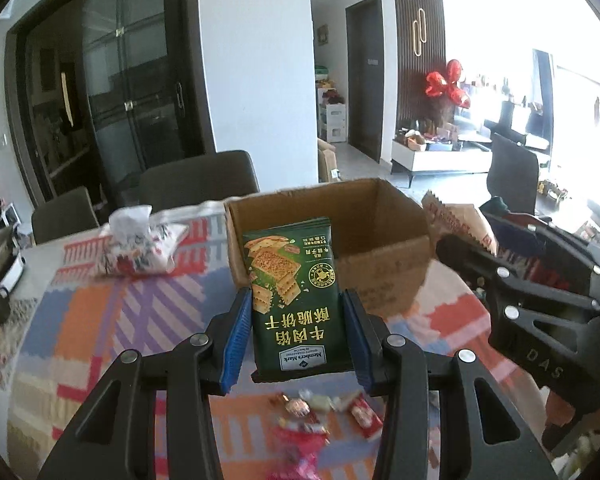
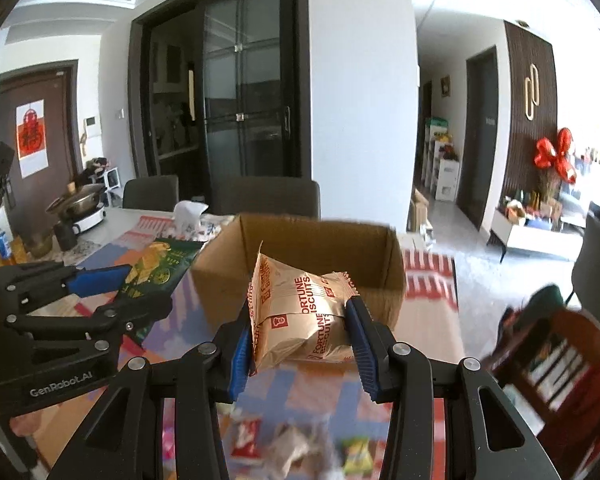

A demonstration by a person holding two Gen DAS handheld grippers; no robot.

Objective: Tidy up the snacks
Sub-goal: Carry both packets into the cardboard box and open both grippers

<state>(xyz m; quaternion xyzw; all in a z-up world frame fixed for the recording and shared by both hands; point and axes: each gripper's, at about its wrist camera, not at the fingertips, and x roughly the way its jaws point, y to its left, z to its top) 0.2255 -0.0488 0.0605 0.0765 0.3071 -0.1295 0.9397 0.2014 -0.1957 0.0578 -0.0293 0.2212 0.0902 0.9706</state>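
A: What does the left gripper hold?
B: A green cracker packet, clamped upright between its blue pads.
A: Behind it?
B: An open cardboard box on the patterned cloth. The right gripper grips a tan packet beside the box.

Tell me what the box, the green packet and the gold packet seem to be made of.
Cardboard box: brown corrugated cardboard, matte, judging by its thick walls and flaps. Green cracker packet: likely plastic film, printed, slightly glossy, with a flat sealed edge. Fortune Biscuits packet: probably metallised plastic film, shiny gold, creased, with a zigzag-cut seal.
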